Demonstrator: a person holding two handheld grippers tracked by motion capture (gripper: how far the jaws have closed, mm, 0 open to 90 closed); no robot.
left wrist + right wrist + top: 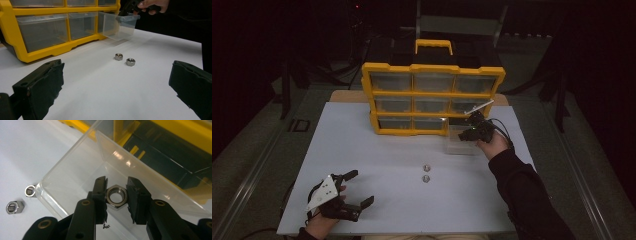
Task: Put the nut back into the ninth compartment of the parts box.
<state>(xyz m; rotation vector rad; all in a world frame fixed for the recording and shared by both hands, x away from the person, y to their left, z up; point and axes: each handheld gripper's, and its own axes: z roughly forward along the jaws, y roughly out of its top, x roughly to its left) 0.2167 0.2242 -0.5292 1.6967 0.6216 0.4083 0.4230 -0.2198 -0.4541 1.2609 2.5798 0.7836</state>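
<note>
My right gripper [116, 183] is shut on a steel hex nut [116, 196], held over the inside of a clear plastic drawer [72, 173]. In the high view this drawer [458, 146] stands on the table in front of the organizer's lower right corner, with the right gripper [468, 132] above it. Two more nuts [426, 167] [426, 178] lie side by side at the table's middle. My left gripper [362, 187] rests near the front left edge, open and holding nothing. Its view looks across the table at the two nuts [118, 56] [130, 61].
A yellow organizer [432, 67] with clear drawers and a carry handle stands upright at the back of the white table [362, 145]. Its lower right slot is open and dark [160, 152]. A dark sleeve reaches in from the front right.
</note>
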